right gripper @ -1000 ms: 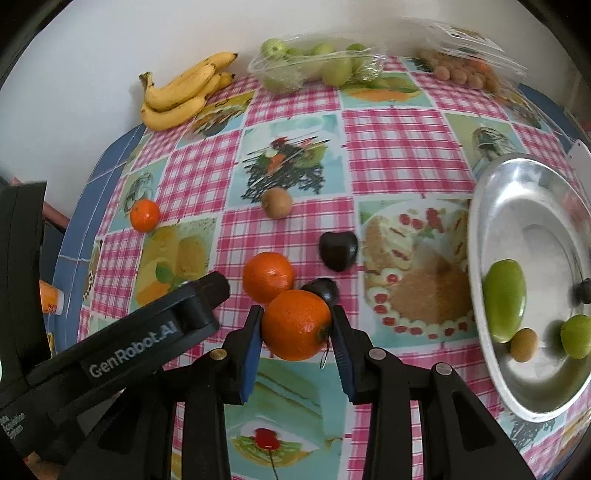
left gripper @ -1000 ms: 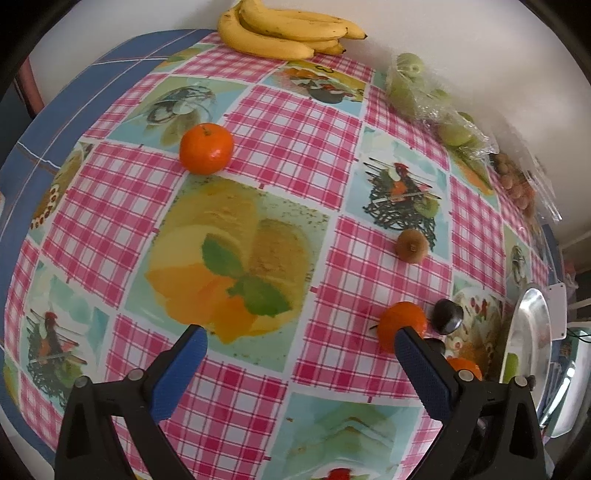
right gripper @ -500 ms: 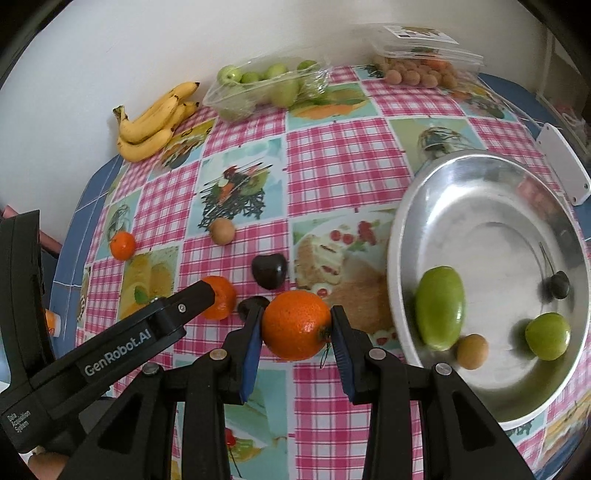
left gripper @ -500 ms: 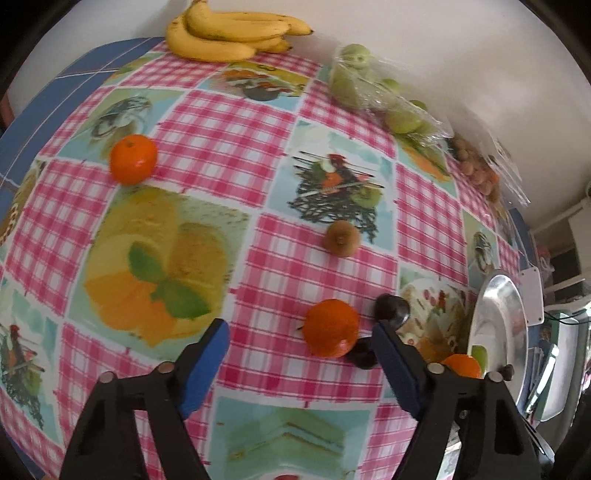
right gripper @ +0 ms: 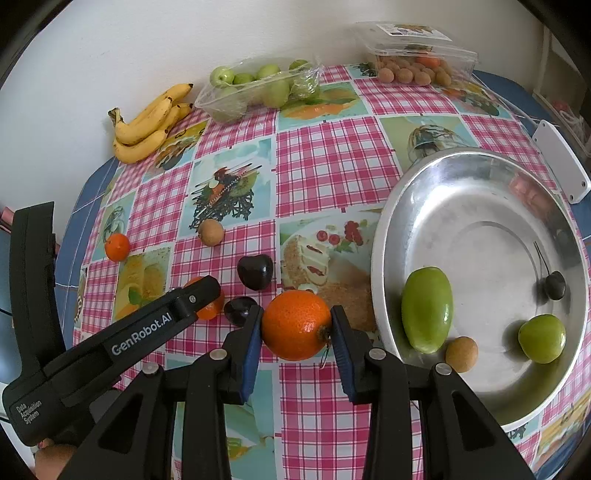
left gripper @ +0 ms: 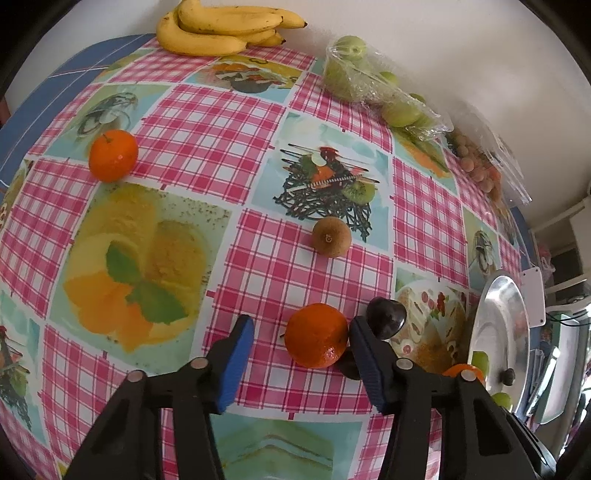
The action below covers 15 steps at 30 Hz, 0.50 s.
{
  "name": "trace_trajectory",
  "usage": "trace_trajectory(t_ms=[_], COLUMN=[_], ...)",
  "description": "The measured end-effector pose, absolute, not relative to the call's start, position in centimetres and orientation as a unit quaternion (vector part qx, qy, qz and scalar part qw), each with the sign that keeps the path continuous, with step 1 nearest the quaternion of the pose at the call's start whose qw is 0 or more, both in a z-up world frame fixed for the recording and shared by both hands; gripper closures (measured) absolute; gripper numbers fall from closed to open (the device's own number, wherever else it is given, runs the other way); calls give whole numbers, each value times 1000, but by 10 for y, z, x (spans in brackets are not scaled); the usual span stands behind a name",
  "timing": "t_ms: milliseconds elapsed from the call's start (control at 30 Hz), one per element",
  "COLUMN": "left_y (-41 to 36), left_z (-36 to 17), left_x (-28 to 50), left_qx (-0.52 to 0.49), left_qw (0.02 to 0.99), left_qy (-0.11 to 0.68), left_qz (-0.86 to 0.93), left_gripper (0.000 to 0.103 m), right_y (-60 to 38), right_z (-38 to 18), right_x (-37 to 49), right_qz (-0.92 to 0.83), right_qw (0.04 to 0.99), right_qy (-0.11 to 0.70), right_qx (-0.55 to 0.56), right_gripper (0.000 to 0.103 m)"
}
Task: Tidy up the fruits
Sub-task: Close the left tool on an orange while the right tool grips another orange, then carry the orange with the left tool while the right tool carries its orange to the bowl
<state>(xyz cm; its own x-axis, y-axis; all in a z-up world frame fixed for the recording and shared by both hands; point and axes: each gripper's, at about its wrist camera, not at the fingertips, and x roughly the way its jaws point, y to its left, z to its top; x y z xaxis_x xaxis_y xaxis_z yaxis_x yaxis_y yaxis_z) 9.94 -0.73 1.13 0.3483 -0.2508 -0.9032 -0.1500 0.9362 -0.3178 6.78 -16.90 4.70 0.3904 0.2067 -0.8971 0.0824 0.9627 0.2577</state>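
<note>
While our right hand-held gripper [right gripper: 296, 326] stays pointed down at the desk [right gripper: 332, 162], its two blue pads are clamped on an orange [right gripper: 296, 325], one pad on each side of the fruit, just beside the rim of the silver bowl [right gripper: 480, 206]. We see four fruits already lying in that bowl: a long green one [right gripper: 427, 309], a round green one [right gripper: 542, 338], a small brown one [right gripper: 461, 354] and a dark cherry [right gripper: 555, 285] with its stem. Our left hand-held gripper [left gripper: 300, 354] has just been closing its jaws around a second orange [left gripper: 317, 335] that sits on the checked cloth; the right pad is touching or nearly touching the fruit, while the left pad [left gripper: 236, 363] stands clear of it with a gap, so the jaws are still apart and nothing is gripped. Just behind that right pad rests a dark plum [left gripper: 386, 318], and another dark fruit [right gripper: 240, 310] lies half hidden beside it. Farther back on the desk we find a brown kiwi-like fruit [left gripper: 331, 236] and a small mandarin [left gripper: 113, 155] well apart from the others. Along the wall lie a bunch of bananas [left gripper: 221, 27], a plastic tray of green apples [right gripper: 258, 86] and a clear box of small brown fruits [right gripper: 417, 62].
</note>
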Motion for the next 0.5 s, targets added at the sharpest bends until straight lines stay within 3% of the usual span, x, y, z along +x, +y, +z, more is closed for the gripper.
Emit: trace_trajectory(t_ms=[200,500], left_y=[-12,-4], left_z=[13,26], left_x=[101,99], left_qx=[-181,-189], left_qw=[803,815], left_qy=[566,547], left_qz=[-46,-32], left_gripper=[65,66], right_y=[-170,-171], right_z=[47,49], right_x=[66,66], right_qz=[36,36], right_qw=[824,825], right_qy=[550,546], right_qx=[135,138], right_gripper=[65,65])
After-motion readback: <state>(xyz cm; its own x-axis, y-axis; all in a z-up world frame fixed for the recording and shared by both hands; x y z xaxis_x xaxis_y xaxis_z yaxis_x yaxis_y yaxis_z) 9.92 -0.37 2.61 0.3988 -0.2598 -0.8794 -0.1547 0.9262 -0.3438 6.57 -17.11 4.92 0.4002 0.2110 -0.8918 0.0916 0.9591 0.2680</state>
